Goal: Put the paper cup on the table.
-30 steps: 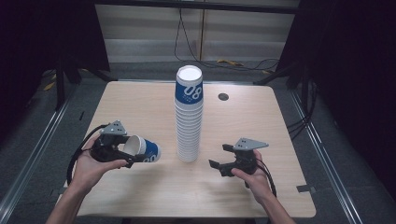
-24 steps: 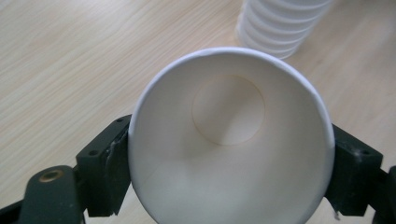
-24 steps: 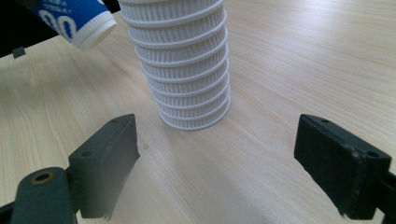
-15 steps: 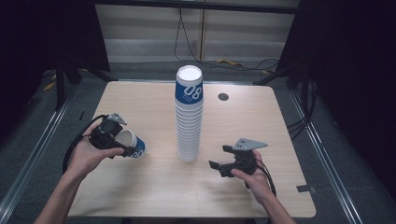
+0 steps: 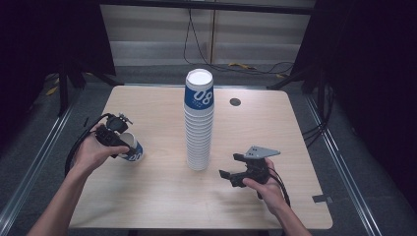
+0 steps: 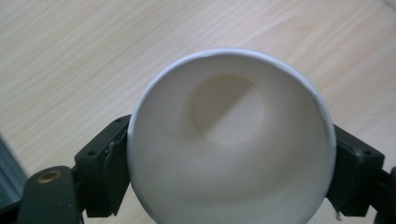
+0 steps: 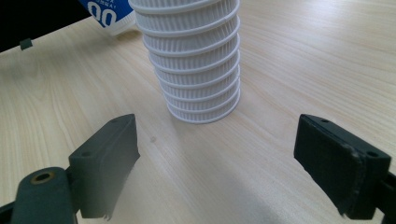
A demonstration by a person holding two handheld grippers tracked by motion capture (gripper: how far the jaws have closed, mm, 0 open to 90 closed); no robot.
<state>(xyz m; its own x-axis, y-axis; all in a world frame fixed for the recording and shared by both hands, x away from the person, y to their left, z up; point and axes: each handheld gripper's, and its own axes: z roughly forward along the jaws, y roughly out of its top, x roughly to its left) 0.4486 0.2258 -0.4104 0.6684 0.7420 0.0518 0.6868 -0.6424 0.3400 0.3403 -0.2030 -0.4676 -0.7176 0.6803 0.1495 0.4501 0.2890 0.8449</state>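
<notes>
Overhead, my left gripper (image 5: 119, 142) grips a paper cup (image 5: 131, 149) low over the tabletop (image 5: 147, 206). Along its jaws, the cup (image 6: 231, 135) sits clamped between them: light, crushable, so hold gently below the rim. My right gripper (image 7: 233, 163), jaws spread, faces the stack (image 7: 194, 60).
</notes>
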